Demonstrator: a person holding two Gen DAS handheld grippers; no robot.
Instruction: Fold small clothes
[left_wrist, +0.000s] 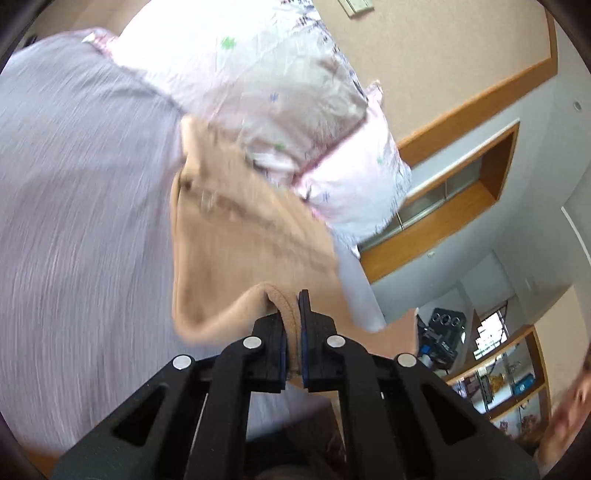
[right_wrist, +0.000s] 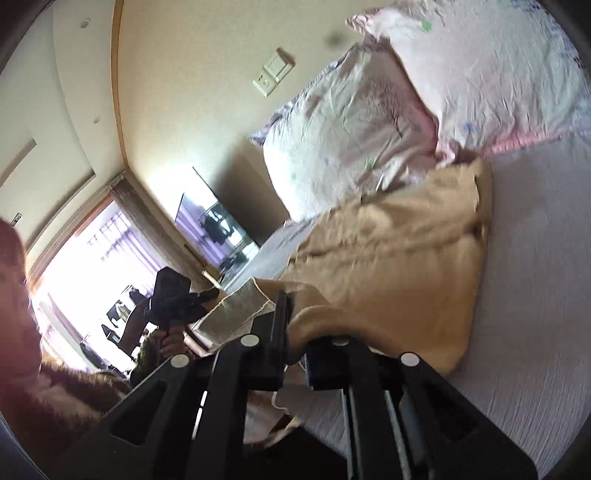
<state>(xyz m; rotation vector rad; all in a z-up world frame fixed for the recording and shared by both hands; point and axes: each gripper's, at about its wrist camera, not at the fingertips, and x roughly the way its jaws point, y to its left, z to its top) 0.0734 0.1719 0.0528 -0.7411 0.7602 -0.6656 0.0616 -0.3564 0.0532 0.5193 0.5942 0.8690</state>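
Observation:
A small tan garment (left_wrist: 240, 254) lies partly lifted on a pale lilac bed sheet (left_wrist: 81, 221). My left gripper (left_wrist: 293, 314) is shut on a thick hem of the tan garment, which sticks up between the two pads. In the right wrist view the tan garment (right_wrist: 388, 258) spreads over the sheet (right_wrist: 535, 332), and my right gripper (right_wrist: 299, 332) is shut on another edge of it, the cloth bunched over the right finger. Both views are tilted and blurred.
Two pink floral pillows (left_wrist: 266, 88) (right_wrist: 369, 140) lie beyond the garment against the beige wall. The bed edge, wooden shelves (left_wrist: 443, 229), a window (right_wrist: 92, 266) and the person's other hand with the left gripper (right_wrist: 170, 295) show at the side.

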